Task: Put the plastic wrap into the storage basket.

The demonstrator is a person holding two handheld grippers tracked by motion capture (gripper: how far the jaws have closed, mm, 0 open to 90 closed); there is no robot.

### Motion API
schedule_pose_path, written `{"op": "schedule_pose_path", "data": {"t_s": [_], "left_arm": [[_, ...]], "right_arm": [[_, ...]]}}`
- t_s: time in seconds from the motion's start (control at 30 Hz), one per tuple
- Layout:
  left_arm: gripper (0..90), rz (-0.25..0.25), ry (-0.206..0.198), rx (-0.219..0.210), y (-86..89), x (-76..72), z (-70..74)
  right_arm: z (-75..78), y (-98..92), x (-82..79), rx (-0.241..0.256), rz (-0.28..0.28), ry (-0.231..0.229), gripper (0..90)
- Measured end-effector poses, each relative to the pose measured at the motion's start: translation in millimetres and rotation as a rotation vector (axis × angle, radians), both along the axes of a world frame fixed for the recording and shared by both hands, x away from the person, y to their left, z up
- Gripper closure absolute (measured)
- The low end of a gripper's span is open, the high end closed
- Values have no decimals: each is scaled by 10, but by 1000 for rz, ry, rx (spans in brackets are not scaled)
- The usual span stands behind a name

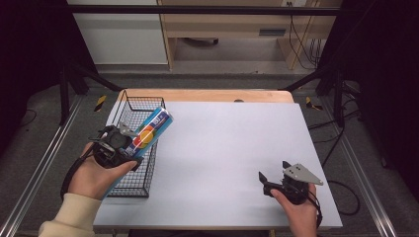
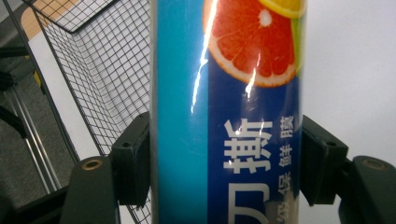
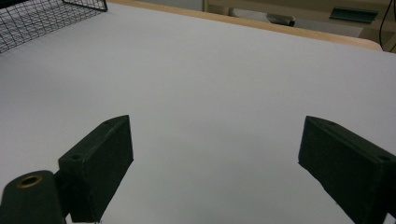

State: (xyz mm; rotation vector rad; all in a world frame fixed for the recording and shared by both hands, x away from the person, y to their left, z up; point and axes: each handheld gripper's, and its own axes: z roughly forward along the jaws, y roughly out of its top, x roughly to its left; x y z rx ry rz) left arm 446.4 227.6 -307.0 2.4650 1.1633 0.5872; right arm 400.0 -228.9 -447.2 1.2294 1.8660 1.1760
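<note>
The left gripper (image 1: 129,143) clamps a blue box (image 1: 149,132), tilted over the right rim of the wire basket (image 1: 129,101). Right of the basket, bare table (image 1: 232,143) reaches the right gripper (image 1: 273,170), jaws wide apart near the front edge.

The wire basket (image 1: 129,148) sits at the table's (image 1: 232,148) left edge; the cling-film box (image 1: 148,132) hangs over its right rim. The right gripper (image 1: 276,174) is near the table's front right.
</note>
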Motion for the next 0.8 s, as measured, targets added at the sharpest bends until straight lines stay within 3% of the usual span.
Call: {"op": "schedule_pose_path", "data": {"t_s": [0.17,0.2,0.47,0.8], "left_arm": [[322,35,36,-11,48,64,-66],[322,52,33,17,73,89,-78],[322,99,60,50,154,201,-163],[322,136,71,60,196,325,-196]], "right_arm": [[-2,4,3,2,4,4,103],[-3,3,5,0,4,5,103],[-2,8,7,0,9,4,104],[7,2,2,4,13,3,105]]}}
